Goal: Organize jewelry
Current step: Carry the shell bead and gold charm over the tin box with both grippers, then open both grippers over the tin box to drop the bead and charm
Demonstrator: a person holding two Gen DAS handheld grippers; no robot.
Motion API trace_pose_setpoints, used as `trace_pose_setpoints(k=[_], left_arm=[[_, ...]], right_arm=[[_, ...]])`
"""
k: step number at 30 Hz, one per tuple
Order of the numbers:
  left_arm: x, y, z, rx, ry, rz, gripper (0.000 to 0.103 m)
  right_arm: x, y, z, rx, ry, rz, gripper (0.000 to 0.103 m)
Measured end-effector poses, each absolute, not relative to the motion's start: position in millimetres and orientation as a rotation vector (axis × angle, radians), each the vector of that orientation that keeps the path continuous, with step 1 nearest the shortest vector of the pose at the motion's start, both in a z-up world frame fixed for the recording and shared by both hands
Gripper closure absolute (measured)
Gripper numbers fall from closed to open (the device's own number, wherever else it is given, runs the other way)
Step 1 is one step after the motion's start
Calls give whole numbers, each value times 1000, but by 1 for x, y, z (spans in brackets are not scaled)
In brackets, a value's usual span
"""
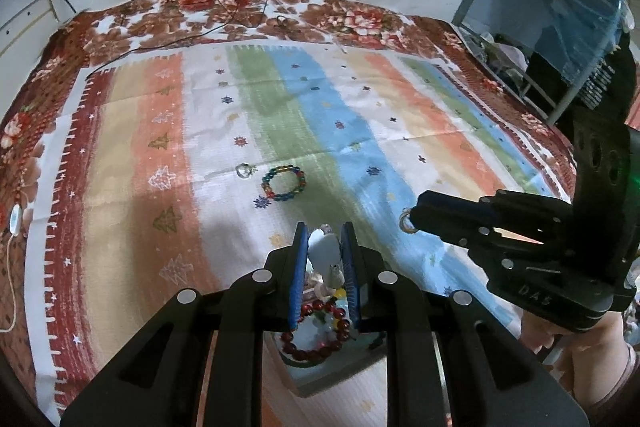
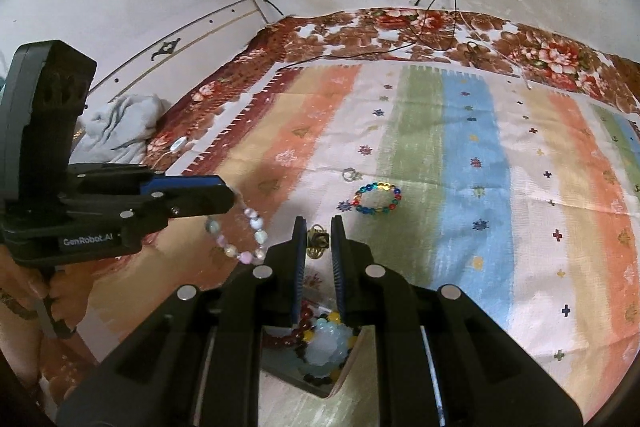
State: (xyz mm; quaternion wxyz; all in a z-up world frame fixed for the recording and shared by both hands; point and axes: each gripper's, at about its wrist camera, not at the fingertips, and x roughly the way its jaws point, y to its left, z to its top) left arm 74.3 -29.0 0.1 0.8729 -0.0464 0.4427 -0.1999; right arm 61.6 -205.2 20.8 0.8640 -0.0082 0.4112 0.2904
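A: Pinching what, exactly?
B: The left gripper (image 1: 325,251) clamped a pastel bead bracelet (image 2: 240,237), hanging above the box (image 1: 320,367). The right gripper (image 2: 318,241) nipped a gold ring (image 2: 317,241).
A: Remaining items?
B: A glossy multicoloured bracelet (image 1: 283,183) lay flat on the striped cloth (image 1: 160,147).

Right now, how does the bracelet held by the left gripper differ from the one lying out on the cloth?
The held bracelet has pale pink and white beads; the cloth bracelet has bright mixed colours. The held one hangs from the left gripper above the striped cloth; the other lies flat, untouched. Both are round beaded loops.
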Motion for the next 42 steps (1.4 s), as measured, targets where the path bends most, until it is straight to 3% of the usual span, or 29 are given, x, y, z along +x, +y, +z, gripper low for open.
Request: trace_pose_setpoints(k=[24,25,27,28,42], left_arm=[[30,-34,-8,-120,933,-450,86],[31,-33,-9,-121,936,-448,84],[32,-31,-10,-119,939,-438,64],[33,-29,-10,-120,938,-432,64],[43,-16,-15,-137,946,-386,64]], right_arm=[[21,-198,9,-22,899,686,89],[21,-199,9,-23,898,684,88],[23,-201,9,-28,890,658,69],[23,-202,8,-32,887,648,56],[35,-213,4,-19,901,611,55]])
